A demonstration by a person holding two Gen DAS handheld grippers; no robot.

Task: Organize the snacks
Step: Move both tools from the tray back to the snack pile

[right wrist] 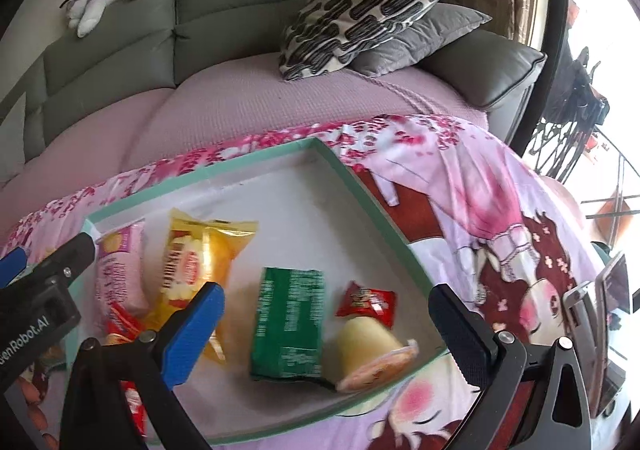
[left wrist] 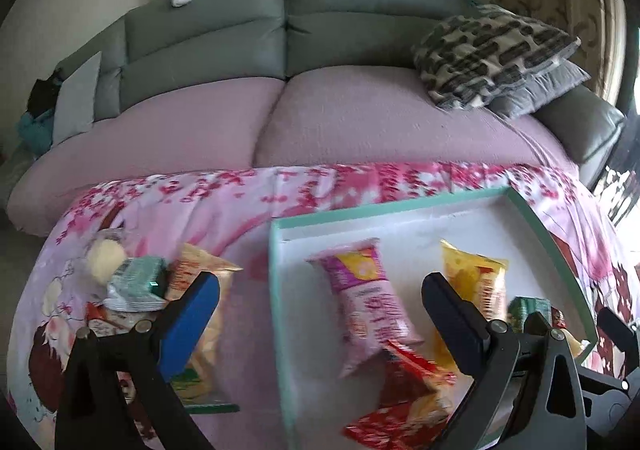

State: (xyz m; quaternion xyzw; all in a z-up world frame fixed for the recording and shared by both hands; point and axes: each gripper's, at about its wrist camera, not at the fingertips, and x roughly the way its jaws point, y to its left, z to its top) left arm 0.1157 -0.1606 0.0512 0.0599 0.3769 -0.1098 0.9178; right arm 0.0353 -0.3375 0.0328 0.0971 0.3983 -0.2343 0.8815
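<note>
While both tools hang spread wide and empty over the pink printed cloth [right wrist: 460, 185], the left tool [left wrist: 320, 306] frames a pink packet [left wrist: 362, 298] in the teal-rimmed tray [left wrist: 276, 290] at lower centre. Loose snacks [left wrist: 140, 286] pile outside the tray at lower left. The right tool [right wrist: 326, 314] frames a green packet [right wrist: 288, 326], with a yellow packet [right wrist: 200, 262] and pudding cup [right wrist: 368, 346] on either side of that packet.
</note>
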